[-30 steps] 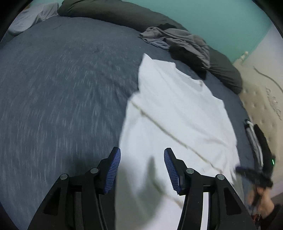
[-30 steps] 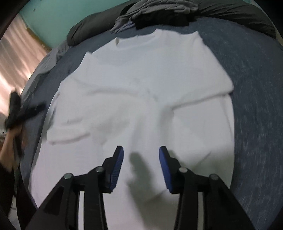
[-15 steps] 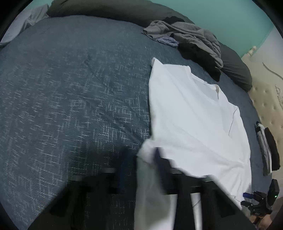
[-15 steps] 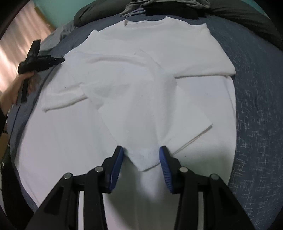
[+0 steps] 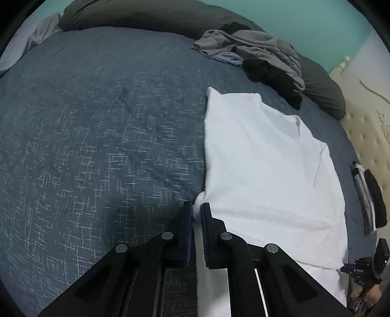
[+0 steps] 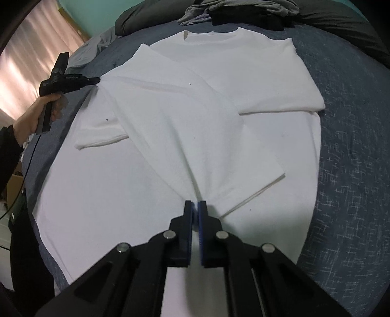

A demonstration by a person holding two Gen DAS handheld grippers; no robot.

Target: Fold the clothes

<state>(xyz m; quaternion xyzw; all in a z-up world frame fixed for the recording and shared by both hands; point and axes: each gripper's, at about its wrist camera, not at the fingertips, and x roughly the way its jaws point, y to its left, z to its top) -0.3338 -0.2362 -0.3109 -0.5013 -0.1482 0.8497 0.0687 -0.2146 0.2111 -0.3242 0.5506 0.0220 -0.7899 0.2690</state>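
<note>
Left gripper (image 5: 197,211): jaws drawn close, a bunched bit of white cloth pinched between the blue pads (image 5: 204,226); the pinch sits at the left edge of the white T-shirt (image 5: 263,170), where the fabric puckers into a small knot. Right gripper (image 6: 195,212): jaws nearly together, clamped on a corner of the same shirt's folded-over panel, creases fanning up and away from the grip. The T-shirt lies spread on a dark blue flecked bedspread (image 5: 97,136); in the right wrist view its collar (image 6: 209,36) points toward the far side of the bed, one side is folded diagonally across the body, and a short sleeve (image 6: 97,139) lies flat at the left. In that same view the left gripper shows from outside at the shirt's left edge, its handle held in a bare hand (image 6: 36,114) with a dark sleeve at the wrist. Beyond the collar, a heap of grey and black clothes (image 5: 258,56) rests against long dark pillows (image 5: 151,17). A small stack of folded garments (image 5: 368,195) sits near the bed's right edge, beside a tufted cream headboard (image 5: 365,136). Teal wall (image 5: 316,26) behind; pinkish curtain (image 6: 31,56) at left in the right wrist view.
</note>
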